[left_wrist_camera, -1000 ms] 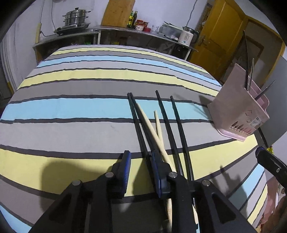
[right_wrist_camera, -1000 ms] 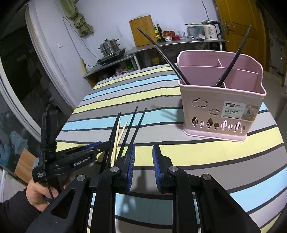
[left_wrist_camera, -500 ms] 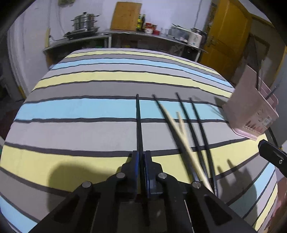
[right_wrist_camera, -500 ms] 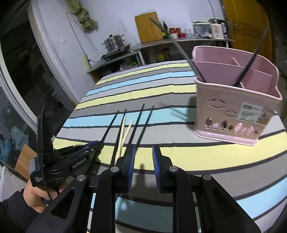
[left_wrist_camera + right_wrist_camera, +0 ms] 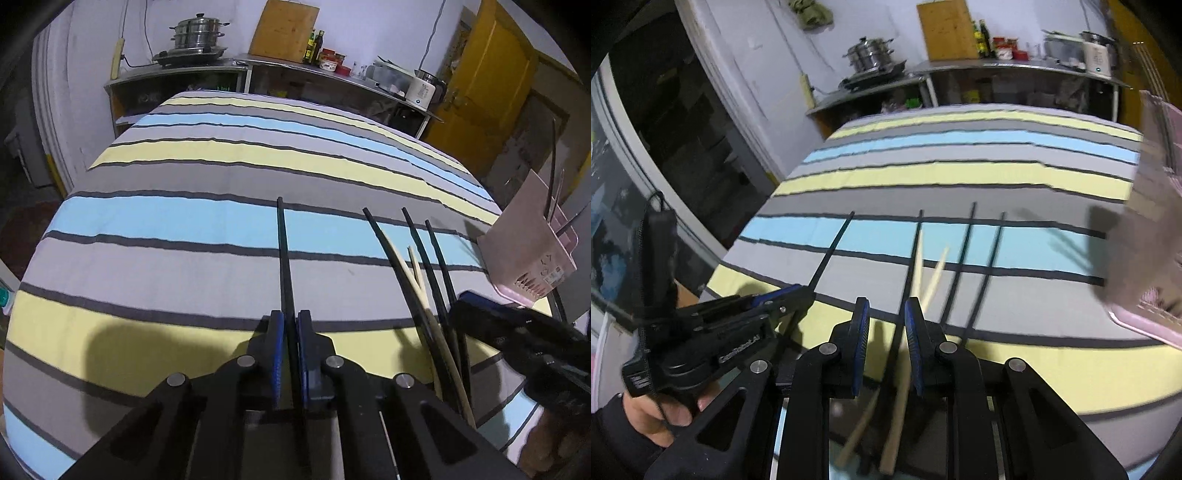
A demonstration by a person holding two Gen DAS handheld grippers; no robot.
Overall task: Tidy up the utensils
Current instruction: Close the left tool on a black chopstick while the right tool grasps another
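Observation:
My left gripper [image 5: 288, 321] is shut on a black chopstick [image 5: 282, 251], which points straight ahead over the striped cloth [image 5: 166, 221], apart from the others. To its right lie three more black chopsticks [image 5: 419, 243] and two wooden chopsticks [image 5: 417, 273]. In the right wrist view my right gripper [image 5: 886, 317] stands open low over the near ends of the wooden chopsticks [image 5: 932, 273], which run between its blue pads [image 5: 913, 332] without being pinched. The left gripper [image 5: 803, 293] shows at the left with its black chopstick [image 5: 831, 251]. The pink basket [image 5: 528, 251] stands at the right, with several black utensils upright in it.
A person's hand [image 5: 653, 410] holds the left gripper's handle. The basket [image 5: 1152, 221] is blurred at the right edge of the right wrist view. Behind the table stands a metal counter [image 5: 332, 77] with a steamer pot [image 5: 197, 33], a cutting board, bottles and a kettle.
The left gripper closed on one black chopstick and drew it left, away from the others. The right gripper moved left and down over the wooden chopsticks; the basket slid to its view's right edge.

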